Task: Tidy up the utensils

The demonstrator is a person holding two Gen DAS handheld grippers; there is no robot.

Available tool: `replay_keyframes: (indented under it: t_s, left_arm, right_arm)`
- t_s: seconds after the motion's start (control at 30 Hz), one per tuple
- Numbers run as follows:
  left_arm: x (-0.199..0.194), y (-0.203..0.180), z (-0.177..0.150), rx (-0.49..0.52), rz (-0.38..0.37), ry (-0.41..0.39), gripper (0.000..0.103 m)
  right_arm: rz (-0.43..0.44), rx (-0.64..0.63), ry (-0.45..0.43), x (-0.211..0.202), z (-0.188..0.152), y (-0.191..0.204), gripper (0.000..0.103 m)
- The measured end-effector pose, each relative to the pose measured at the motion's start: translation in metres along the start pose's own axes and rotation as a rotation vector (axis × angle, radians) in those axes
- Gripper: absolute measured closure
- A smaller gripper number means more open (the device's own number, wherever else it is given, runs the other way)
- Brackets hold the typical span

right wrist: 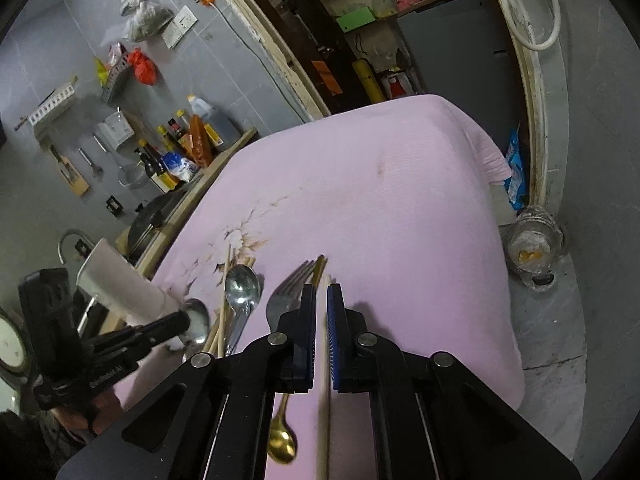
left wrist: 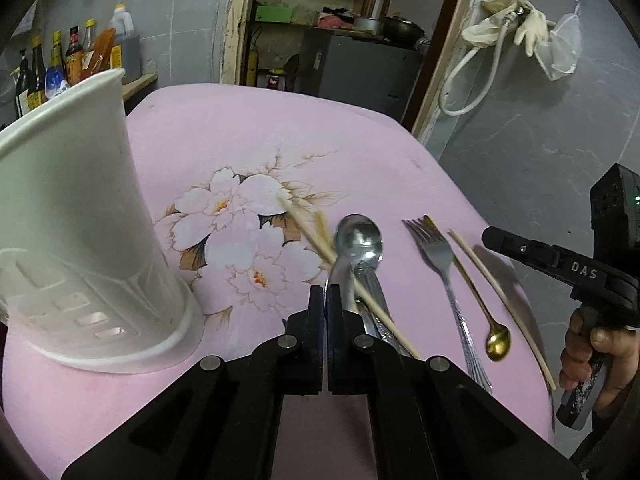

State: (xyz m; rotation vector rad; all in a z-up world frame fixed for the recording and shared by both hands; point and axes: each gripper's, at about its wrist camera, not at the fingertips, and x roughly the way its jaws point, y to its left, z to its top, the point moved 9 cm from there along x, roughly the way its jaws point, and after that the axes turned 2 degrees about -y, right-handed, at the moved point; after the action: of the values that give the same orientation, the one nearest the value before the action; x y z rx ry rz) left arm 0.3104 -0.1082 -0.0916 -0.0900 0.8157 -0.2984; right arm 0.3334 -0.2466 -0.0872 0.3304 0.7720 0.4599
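- Left wrist view: we are seeing the left gripper point(left wrist: 325, 292) with its jaws pressed together. A silver edge is showing right at the tips, but we cannot tell whether it is pinched.
- The white slotted plastic utensil holder point(left wrist: 80, 208) is standing upright on the pink flowered cloth point(left wrist: 280, 140), left of the gripper.
- The large steel spoon point(left wrist: 360, 240) is lying just ahead, long axis running away from us with the bowl at the far end. A pale wooden chopstick point(left wrist: 320, 240) is crossing it diagonally.
- We are judging that lifting anything from this pile risks dragging the crossing chopstick along, or nudging the light holder over.
- Further right, the steel fork point(left wrist: 438, 256) is pointing its tines away. The small gold spoon point(left wrist: 498, 344) is lying beside it, bowl towards us. The second pale chopstick point(left wrist: 504, 304) appears to be lying flat on the cloth.
- The right gripper point(left wrist: 486, 236), held by a hand point(left wrist: 588, 344), is hovering near that stick's far end.
- Right wrist view: the right gripper point(right wrist: 321, 292) is closed to a narrow slit. The second pale chopstick point(right wrist: 324, 400) is showing lengthwise through it, parallel to the fingers. We are judging it is not held.
- A thin round stick aligned with the pads is easily missed or rolled away.
- The left gripper point(right wrist: 184, 320) is sitting against a steel spoon bowl point(right wrist: 198, 318), by the holder's base.
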Motion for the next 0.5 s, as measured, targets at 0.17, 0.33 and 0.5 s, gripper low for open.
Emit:
replay_keyframes:
  t_s: [0.17,0.33,0.5]
  left_arm:
    - [0.007,0.003,-0.003,-0.027,0.0,0.038,0.103]
    - [0.005,0.012,-0.008,-0.059,0.0,0.06,0.101]
    - [0.014,0.016,-0.012,-0.099,-0.04,0.122,0.088]
  right_arm:
    - [-0.045,-0.039,0.048,0.004,-0.009,-0.001,0.097]
    - [-0.079,-0.129,0.07,0.001,-0.018,0.006,0.08]
    - [-0.149,-0.229,0.087,0.003,-0.025,0.011,0.08]
